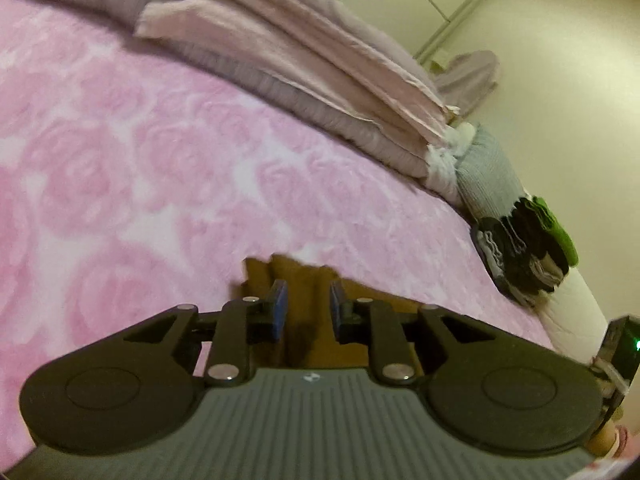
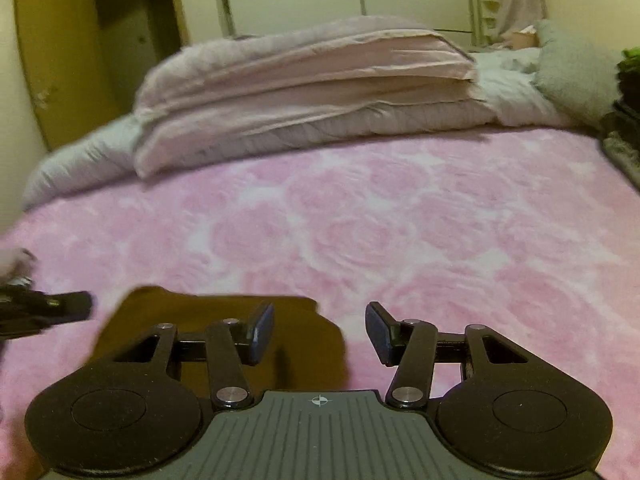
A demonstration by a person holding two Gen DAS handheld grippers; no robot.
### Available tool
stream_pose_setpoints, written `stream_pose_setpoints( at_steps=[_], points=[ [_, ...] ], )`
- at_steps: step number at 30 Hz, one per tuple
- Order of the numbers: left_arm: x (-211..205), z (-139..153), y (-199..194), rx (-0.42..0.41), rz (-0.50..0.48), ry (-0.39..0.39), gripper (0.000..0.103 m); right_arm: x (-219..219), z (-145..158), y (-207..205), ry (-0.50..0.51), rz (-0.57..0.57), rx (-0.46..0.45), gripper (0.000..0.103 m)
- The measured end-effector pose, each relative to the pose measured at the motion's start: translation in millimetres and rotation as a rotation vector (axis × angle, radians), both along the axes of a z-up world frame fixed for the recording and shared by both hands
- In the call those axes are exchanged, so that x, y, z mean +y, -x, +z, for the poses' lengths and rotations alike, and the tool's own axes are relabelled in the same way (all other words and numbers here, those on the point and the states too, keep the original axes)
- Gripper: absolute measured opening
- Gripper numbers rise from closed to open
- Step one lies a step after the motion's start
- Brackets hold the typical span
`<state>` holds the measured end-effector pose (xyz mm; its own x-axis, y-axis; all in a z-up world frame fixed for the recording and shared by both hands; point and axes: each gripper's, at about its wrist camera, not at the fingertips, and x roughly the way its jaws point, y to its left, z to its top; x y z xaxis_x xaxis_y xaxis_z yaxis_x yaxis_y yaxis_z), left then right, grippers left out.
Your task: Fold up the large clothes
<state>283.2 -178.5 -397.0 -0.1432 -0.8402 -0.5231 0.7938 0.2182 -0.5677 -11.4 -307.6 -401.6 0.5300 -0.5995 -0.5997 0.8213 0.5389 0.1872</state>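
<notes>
While the brown garment (image 2: pixel 224 336) lies low on the pink rose-patterned blanket (image 2: pixel 400 232), close under both claws, neither one has a hold on it. The left gripper (image 1: pixel 307 312) has its jaws drawn near together with a narrow gap left between the blue pads, and brown cloth shows through that gap, though I cannot tell whether the pads pinch any of it. The right gripper (image 2: pixel 320 334) stands with its jaws well apart, nothing between them but blanket; the garment's edge sits just beside its left finger.

To do this step well, I judge each claw should take a corner or edge of the brown piece, bite through a single layer only, and lift evenly so the cloth spreads flat before any crease is made. The fabric looks dark and limp, so a shallow nip may slip.

Counted: one brown garment, two grippers, one pink blanket, one heap of folded lilac bedding (image 2: pixel 304 92) at the far side, one grey pillow (image 2: pixel 572 76), one stack of dark and green folded clothes (image 1: pixel 528 244) at the bed's edge
</notes>
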Motion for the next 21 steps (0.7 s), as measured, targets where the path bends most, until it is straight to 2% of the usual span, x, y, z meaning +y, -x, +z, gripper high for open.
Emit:
stream_pose_setpoints(
  at_steps=[3,5,6,8,10,12,15,16,17,19,21],
  points=[
    [-24,-2,20,-0.092,-0.068,-0.012,0.017,-3,-6,-14,0.015,0.083,-0.01,0.047],
    [-41,-14,30,-0.165,-0.07,-0.066,0.018,-9,-24,-26,-0.002,0.07,0.085,0.045],
    [-47,-22,34,-0.195,-0.069,-0.091,0.021,-13,-35,-27,-0.026,0.061,0.106,0.045],
    [-47,-31,37,-0.219,-0.065,-0.091,0.023,-16,-44,-14,-0.063,0.036,0.037,0.046],
    [-35,-24,42,-0.26,-0.05,-0.074,0.023,-12,-34,1,-0.098,0.005,-0.018,0.046],
    [-17,-12,47,-0.31,-0.019,-0.064,0.02,7,-18,16,-0.073,-0.002,-0.02,0.045],
    [25,10,53,-0.324,0.012,-0.035,0.018,52,5,38,-0.025,0.062,-0.049,0.043],
    [43,17,57,-0.308,0.003,-0.016,0.018,68,10,44,-0.021,0.089,-0.055,0.036],
    [61,23,63,-0.291,-0.001,0.002,0.018,86,13,49,-0.017,0.123,-0.063,0.025],
    [95,29,81,-0.272,-0.022,0.023,0.018,122,11,54,0.0,0.184,-0.057,0.011],
    [119,25,102,-0.276,-0.051,0.018,0.018,147,3,54,0.015,0.221,-0.036,0.008]
  ],
)
